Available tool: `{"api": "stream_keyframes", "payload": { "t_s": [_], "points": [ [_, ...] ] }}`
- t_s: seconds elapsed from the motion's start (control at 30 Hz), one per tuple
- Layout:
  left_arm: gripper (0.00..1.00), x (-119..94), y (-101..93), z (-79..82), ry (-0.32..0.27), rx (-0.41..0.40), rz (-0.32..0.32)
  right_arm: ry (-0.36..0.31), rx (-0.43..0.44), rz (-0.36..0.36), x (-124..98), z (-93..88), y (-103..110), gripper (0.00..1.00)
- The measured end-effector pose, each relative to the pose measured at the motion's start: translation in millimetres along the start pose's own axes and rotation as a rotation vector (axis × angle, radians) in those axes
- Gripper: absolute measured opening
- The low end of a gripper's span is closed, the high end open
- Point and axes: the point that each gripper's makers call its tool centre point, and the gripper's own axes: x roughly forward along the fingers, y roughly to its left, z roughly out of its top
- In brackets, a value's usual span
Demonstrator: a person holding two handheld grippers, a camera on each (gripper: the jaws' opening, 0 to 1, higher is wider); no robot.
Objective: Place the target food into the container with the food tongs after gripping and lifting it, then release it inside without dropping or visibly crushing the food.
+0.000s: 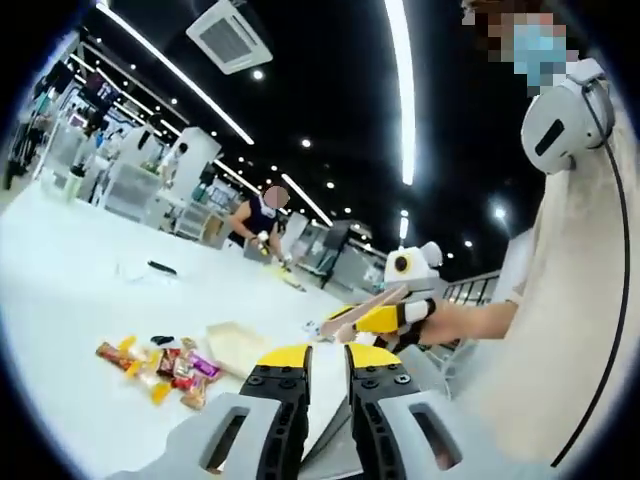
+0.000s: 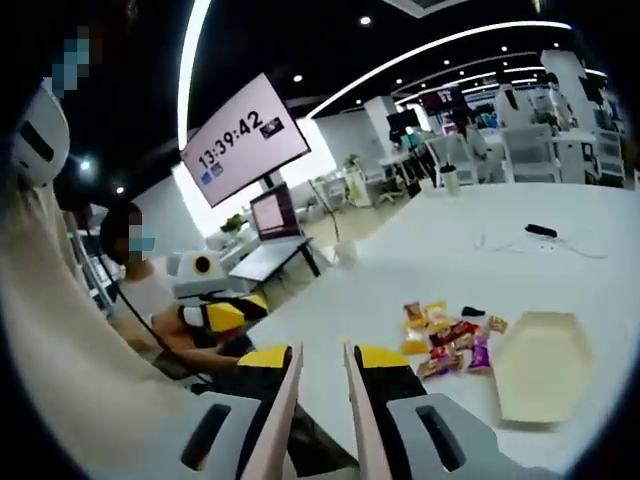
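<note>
Left gripper view: left gripper [image 1: 327, 362] raised, jaws slightly apart, nothing between. Snacks [image 1: 160, 368] piled mid-table [image 1: 60, 290], tray [image 1: 240, 345] just beside. Tongs [image 1: 365, 305] seen clamped in the right gripper [image 1: 385, 318].

Right gripper view: tong arms [image 2: 320, 420] gripped between the jaws. One snack should be approached slowly and squeezed lightly.

Red, yellow and purple wrapped snacks [image 2: 447, 342] lie by a pale beige paper tray [image 2: 540, 365] on a white table [image 2: 420, 255].
</note>
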Motion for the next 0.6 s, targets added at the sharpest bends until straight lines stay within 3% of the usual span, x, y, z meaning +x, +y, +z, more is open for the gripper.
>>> {"api": "stream_keyframes", "payload": {
  "t_s": [0.23, 0.47, 0.6],
  "points": [
    [0.22, -3.6, 2.2, -10.6, 0.033, 0.019, 0.04, 0.064, -0.047, -0.056, 9.3, -11.5, -20.3, 0.25],
    [0.34, -9.3, 12.7, -18.2, 0.062, 0.029, 0.106, 0.089, -0.074, -0.097, 17.8, -11.3, -38.1, 0.26],
    [0.36, -11.8, 13.2, -22.9, 0.07, 0.029, 0.125, 0.109, -0.1, -0.107, 25.5, -12.2, -43.6, 0.26]
  ]
}}
